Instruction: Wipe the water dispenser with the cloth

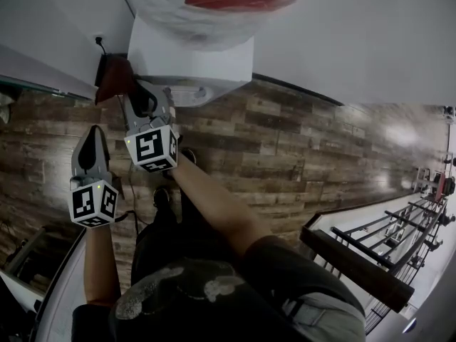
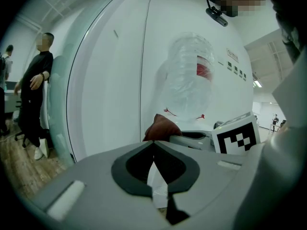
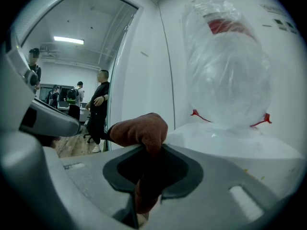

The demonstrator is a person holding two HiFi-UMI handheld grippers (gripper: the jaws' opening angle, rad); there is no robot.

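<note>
The white water dispenser (image 1: 192,63) stands against the wall with a clear bottle (image 3: 228,75) on top, wrapped in plastic and bearing a red label. My right gripper (image 1: 140,95) is shut on a brown cloth (image 1: 115,79) at the dispenser's left side. In the right gripper view the cloth (image 3: 139,128) bulges out above the jaws, next to the dispenser's top edge (image 3: 230,145). My left gripper (image 1: 91,132) hangs lower left, shut and holding nothing. The left gripper view looks past its tips (image 2: 153,143) to the cloth (image 2: 160,127) and the bottle (image 2: 189,80).
A wood-look floor (image 1: 285,148) lies below, with the person's legs and shoes under the grippers. A black stair railing (image 1: 385,241) is at the lower right. A wall socket (image 1: 98,41) sits left of the dispenser. People stand beyond a glass partition (image 3: 98,109).
</note>
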